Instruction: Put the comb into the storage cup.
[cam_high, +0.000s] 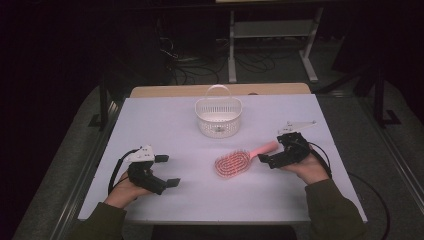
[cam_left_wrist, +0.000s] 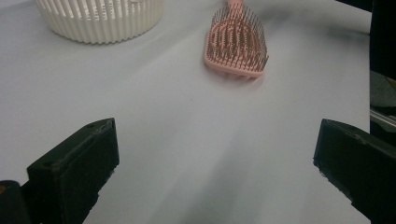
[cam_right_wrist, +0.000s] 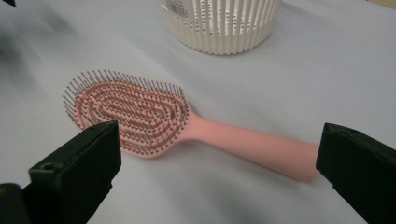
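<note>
The pink hairbrush (cam_high: 235, 162) lies bristles-up on the white surface (cam_high: 165, 125), at 6 o'clock from the white basket (cam_high: 218, 118), with its handle pointing toward 2 o'clock. The right gripper (cam_high: 274, 154) sits at the handle end, fingers spread wide and holding nothing; the handle tip lies just beside one finger. The left gripper (cam_high: 167, 170) rests at 9 o'clock from the brush, well apart, fingers wide open and empty.

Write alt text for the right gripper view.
A pink hairbrush lies bristles-up on the white table, its handle running toward the right tool, whose black jaws stand wide open around it without touching. A white slotted basket sits behind.
</note>
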